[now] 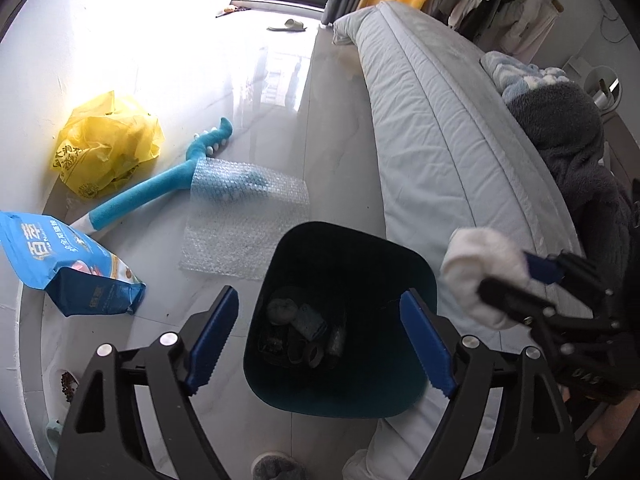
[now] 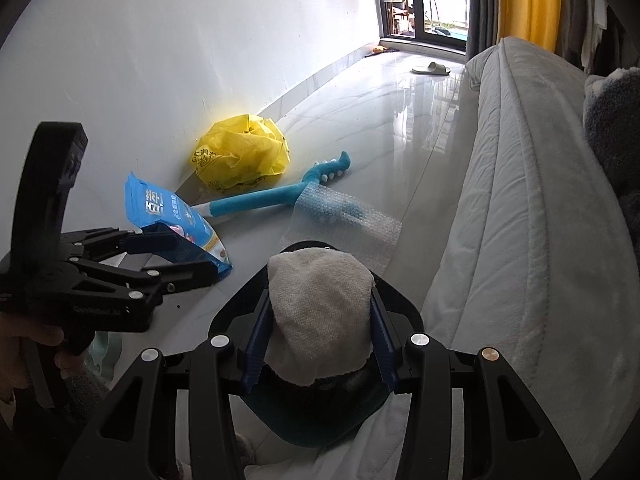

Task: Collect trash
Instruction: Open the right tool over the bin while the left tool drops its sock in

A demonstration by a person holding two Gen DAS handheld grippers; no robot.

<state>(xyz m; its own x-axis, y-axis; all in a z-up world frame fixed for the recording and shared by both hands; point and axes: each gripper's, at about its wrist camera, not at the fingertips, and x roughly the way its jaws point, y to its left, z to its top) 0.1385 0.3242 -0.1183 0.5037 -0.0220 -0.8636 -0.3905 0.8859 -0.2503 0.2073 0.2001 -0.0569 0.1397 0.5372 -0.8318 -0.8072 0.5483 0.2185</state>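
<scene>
A dark teal trash bin (image 1: 360, 368) stands on the floor beside the bed, with several scraps inside. My left gripper (image 1: 320, 340) is open and empty, hovering over the bin. My right gripper (image 2: 320, 340) is shut on a crumpled white cloth wad (image 2: 320, 312), held above the bin's rim (image 2: 312, 420); the wad also shows in the left wrist view (image 1: 484, 272). On the floor lie a sheet of bubble wrap (image 1: 244, 220), a yellow plastic bag (image 1: 108, 144), a blue food pouch (image 1: 68, 268) and a blue foam toy (image 1: 160, 192).
The bed (image 1: 448, 128) with its grey-white quilt runs along the right, blankets (image 1: 560, 120) piled on it. A white wall (image 2: 160, 60) bounds the left. A slipper (image 2: 432, 68) lies on the glossy tile floor near the far window.
</scene>
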